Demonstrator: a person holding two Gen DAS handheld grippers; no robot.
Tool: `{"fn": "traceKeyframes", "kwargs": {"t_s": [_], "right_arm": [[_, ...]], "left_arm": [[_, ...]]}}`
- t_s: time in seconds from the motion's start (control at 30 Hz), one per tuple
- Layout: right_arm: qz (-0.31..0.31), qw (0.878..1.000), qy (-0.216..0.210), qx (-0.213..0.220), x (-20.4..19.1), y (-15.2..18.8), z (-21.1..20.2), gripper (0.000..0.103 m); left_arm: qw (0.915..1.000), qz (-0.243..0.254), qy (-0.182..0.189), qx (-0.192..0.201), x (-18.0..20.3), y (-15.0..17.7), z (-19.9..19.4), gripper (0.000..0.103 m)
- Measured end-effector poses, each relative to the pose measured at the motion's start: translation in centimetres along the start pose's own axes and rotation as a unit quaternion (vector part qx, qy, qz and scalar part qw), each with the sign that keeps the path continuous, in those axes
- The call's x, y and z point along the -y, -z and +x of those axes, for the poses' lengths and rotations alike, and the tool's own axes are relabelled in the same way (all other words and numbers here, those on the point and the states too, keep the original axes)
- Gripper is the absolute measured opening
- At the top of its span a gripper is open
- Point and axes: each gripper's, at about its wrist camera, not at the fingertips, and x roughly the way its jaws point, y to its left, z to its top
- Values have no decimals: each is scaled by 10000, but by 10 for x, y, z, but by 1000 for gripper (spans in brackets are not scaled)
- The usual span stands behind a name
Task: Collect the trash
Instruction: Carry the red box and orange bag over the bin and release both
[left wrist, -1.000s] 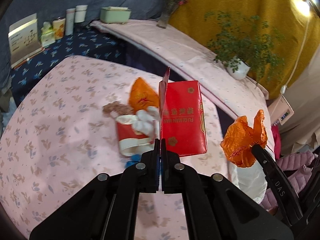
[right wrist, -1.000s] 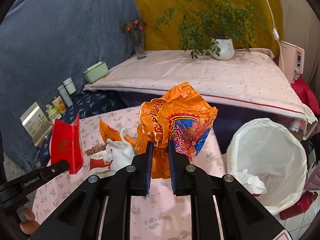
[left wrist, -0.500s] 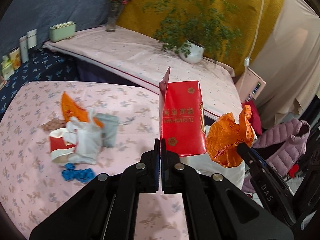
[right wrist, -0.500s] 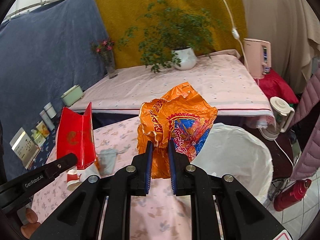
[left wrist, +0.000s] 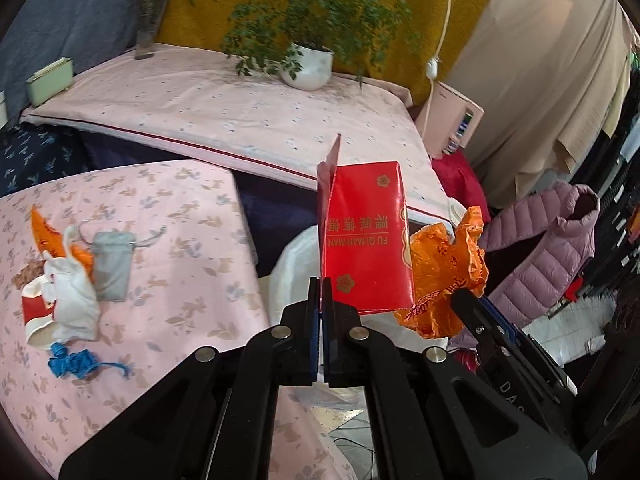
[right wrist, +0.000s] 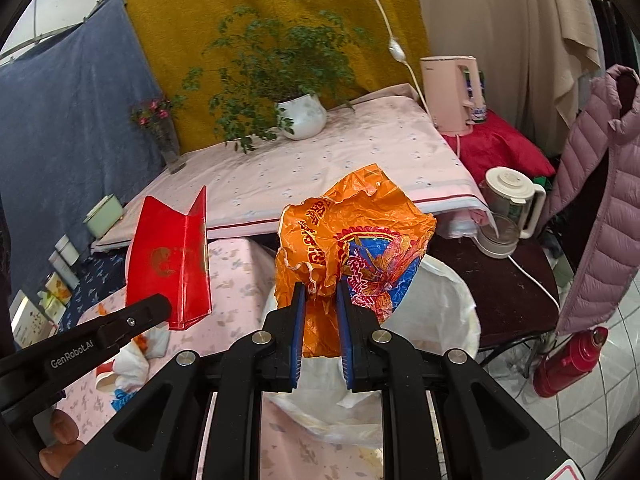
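My left gripper (left wrist: 321, 286) is shut on a red paper bag (left wrist: 366, 236) and holds it upright above the white-lined trash bin (left wrist: 294, 268). The red bag also shows in the right wrist view (right wrist: 170, 264). My right gripper (right wrist: 321, 292) is shut on a crumpled orange plastic wrapper (right wrist: 352, 240), held over the bin's white liner (right wrist: 448, 312). The wrapper also shows in the left wrist view (left wrist: 444, 272), just right of the red bag. More trash lies on the floral table (left wrist: 180, 280): a white glove (left wrist: 74, 300), a grey pouch (left wrist: 112, 260), a blue string (left wrist: 74, 362).
A second pink-covered table (left wrist: 240, 108) behind carries a potted plant (left wrist: 306, 64), a flower vase (left wrist: 146, 36) and a green box (left wrist: 50, 80). A pink appliance (right wrist: 454, 96), a white kettle (right wrist: 508, 208), a purple jacket (right wrist: 600, 208) and a red flask (right wrist: 572, 360) stand to the right.
Both grippers have swung right with their loads, from above the floral table to over the white-lined bin. The table trash has slid to the left of the left wrist view.
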Motion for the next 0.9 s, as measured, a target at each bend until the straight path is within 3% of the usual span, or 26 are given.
{"fn": "traceKeyframes", "kwargs": {"t_s": [0.17,0.2,0.27,0.33,0.47,0.63,0.9], "right_arm": [[108,9999,85,-46,16,0,5,15],[119,9999,100,-51,18,0,6,15],[138,9998,125,-55,20,1,7,16],[154,9998,119,-58,22,0,8,16],[139,9998,117,-76,19,0,11,18],[116,9999,105,-52,13,1,14,27],[33,10000,59,-72,-1,2,16,32]], "left_arm": [[9998,115,103,-146,15,0,16,4],[9997,119,122,-182,16,0,18,8],[9997,120,141,-187,17,0,21,28],[9998,160,58,-107,18,1,20,34],[9998,175,-44,-93,15,1,21,38],[9998,59,-173,-71,3,1,19,45],[9994,-171,-305,-65,-18,5,15,47]]}}
